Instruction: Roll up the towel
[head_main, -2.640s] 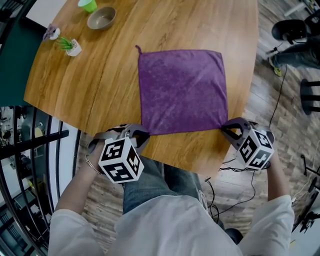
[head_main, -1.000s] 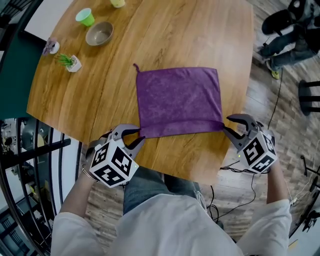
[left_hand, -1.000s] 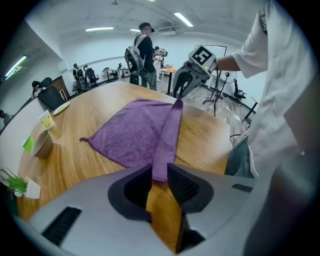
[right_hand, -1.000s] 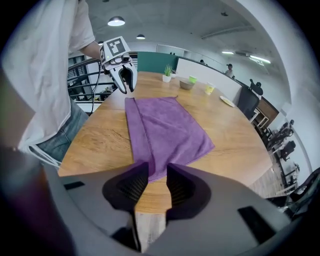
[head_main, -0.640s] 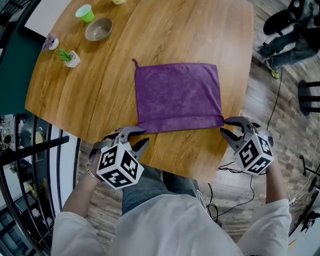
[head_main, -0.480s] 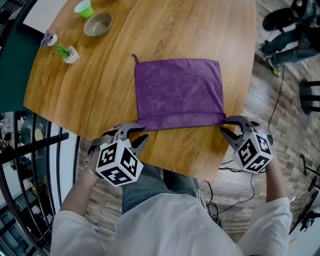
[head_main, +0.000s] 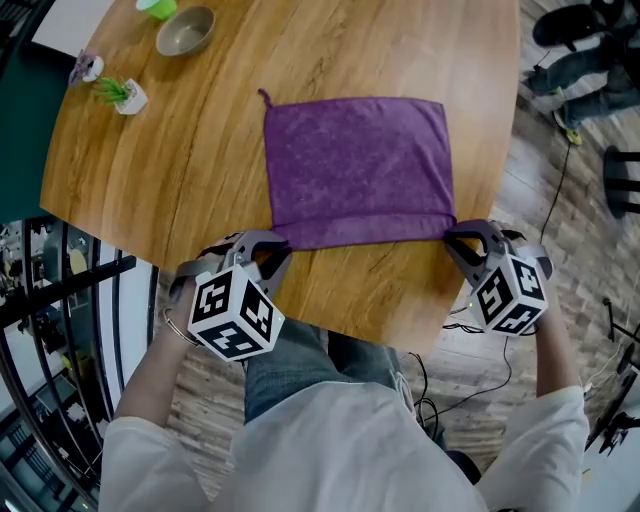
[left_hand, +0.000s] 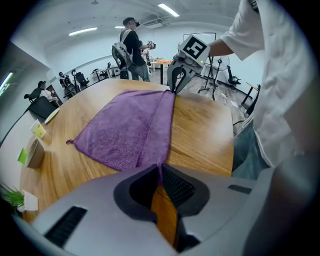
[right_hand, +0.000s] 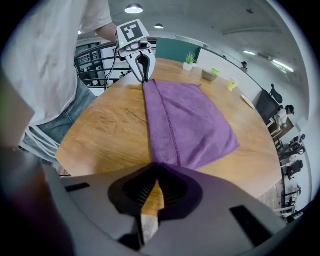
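At 7 and 5 o'clock of the towel (head_main: 355, 165) | your left gripper (head_main: 265, 250) and right gripper (head_main: 462, 240) just closed, pinching its folded corners; next turn looks ready

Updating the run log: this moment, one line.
purple towel: near edge folded; left gripper: just closed on corner; right gripper: same

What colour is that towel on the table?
Purple, all one colour. The towel shows best in the head view.

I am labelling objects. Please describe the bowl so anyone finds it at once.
On the wooden table, look at the far left corner, beyond the purple towel. The bowl sits near a green cup and a potted plant; it alone is wide and tan.
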